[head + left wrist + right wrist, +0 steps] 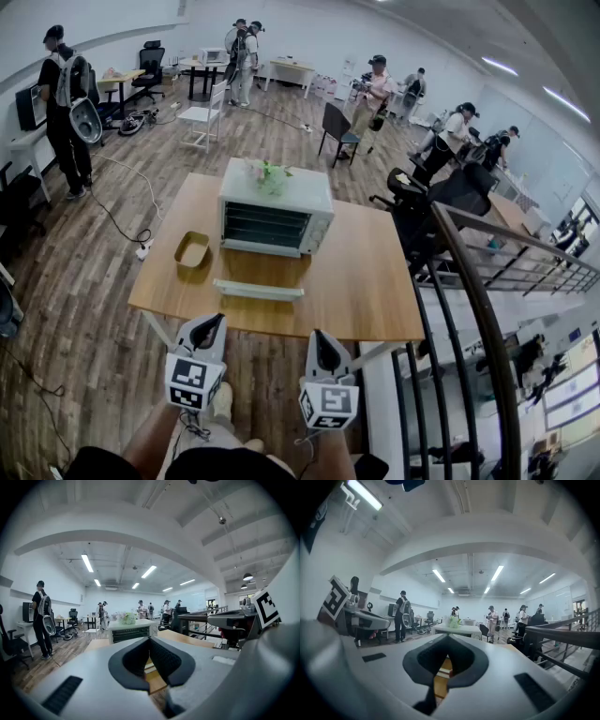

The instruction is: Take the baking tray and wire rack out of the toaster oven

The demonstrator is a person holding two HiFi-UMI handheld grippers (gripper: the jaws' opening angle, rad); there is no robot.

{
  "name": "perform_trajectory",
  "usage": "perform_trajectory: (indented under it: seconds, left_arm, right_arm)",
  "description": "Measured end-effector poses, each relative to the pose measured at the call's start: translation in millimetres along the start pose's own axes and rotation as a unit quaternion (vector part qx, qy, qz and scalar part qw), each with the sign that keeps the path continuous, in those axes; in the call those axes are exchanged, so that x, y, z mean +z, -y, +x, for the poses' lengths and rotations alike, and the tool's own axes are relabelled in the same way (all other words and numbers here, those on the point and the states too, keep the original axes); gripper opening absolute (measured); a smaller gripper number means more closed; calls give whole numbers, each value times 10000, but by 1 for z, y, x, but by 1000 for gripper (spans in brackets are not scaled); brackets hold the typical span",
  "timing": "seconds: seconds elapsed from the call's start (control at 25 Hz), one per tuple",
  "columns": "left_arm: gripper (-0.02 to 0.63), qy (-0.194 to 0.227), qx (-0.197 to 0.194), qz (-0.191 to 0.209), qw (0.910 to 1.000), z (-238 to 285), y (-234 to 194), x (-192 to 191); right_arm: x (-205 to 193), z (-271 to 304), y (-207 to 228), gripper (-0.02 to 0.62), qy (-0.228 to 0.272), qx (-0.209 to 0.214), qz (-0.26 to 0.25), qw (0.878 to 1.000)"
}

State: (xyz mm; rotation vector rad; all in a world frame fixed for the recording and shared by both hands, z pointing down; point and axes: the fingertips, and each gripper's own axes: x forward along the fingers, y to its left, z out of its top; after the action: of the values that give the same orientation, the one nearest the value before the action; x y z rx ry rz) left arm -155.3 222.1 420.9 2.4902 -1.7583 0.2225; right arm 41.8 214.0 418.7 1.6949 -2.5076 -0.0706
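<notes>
1. Currently, white boxy toaster oven point(275, 217) sits mid wooden bench point(375, 281), door lowered, metal wire rack point(265, 227) inside.
2. Gold rectangular baking tray point(192, 250) lies left of it.
3. Left gripper point(212, 326), right gripper point(323, 342): jaws clenched, empty.

Left gripper point(215, 322): marker cube on top, jaws closed together with nothing between them, held low in front of the body and tipped slightly downward.
Right gripper point(320, 337): jaws closed, empty, held level beside the left one and apart from it.
Left forearm point(150, 441): bare, extended forward.
</notes>
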Motion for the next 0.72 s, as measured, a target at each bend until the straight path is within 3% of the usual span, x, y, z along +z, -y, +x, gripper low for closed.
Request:
perform_trajectory:
  seconds: [0.72]
  left_arm:
    - [5, -131, -33, -98, 9999, 59, -10, 0]
  right_arm:
    - [-9, 51, 29, 1, -205, -65, 124, 9997]
